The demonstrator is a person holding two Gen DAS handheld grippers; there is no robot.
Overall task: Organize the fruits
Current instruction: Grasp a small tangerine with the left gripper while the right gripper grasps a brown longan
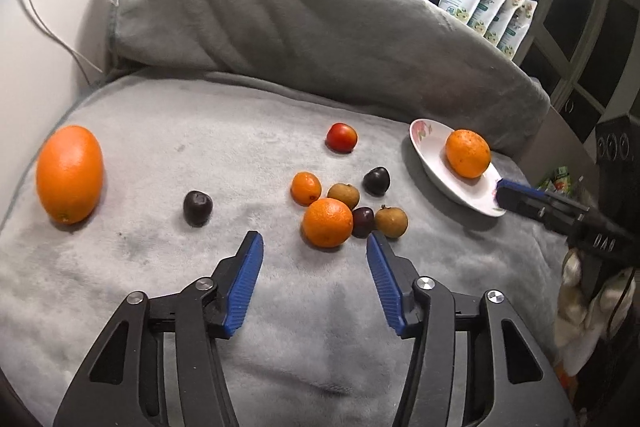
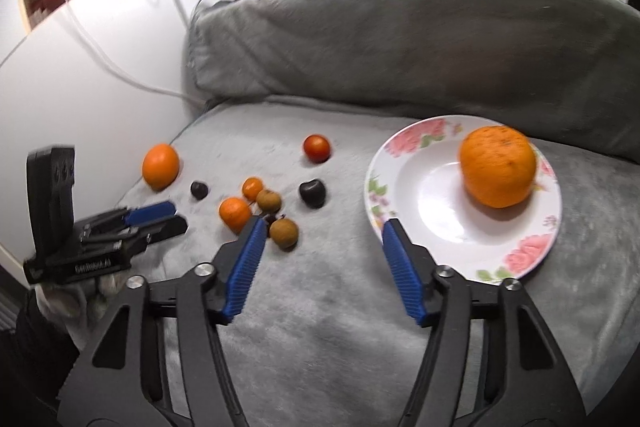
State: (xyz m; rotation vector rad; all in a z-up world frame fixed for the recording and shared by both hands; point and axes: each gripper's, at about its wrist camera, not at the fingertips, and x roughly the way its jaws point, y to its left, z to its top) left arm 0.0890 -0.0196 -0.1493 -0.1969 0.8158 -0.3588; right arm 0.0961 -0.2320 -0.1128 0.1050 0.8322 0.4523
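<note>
One orange (image 2: 498, 167) already sits in the flowered plate (image 2: 404, 151) at the right of the grey blanket-covered cushion (image 1: 160, 147), while the rest of the fruit lies loose to its left. The left hand-held gripper (image 1: 315, 241) hangs with its jaws spread wide and empty, and just beyond its fingertips, slightly toward the right finger, lies a round orange (image 1: 327, 222) at the near edge of a small cluster: a tiny orange (image 1: 306, 188), two brown fruits, dark plums. That orange is roughly spherical, so no long axis governs the grasp. The right hand-held gripper (image 2: 323, 223) is likewise wide open and holds nothing, its right finger over the plate's near rim. The left one looks nearer the cluster, so it is probably the one to close in. A big oval orange (image 1: 69, 174) lies far left, a red fruit (image 1: 341, 137) farther back.
</note>
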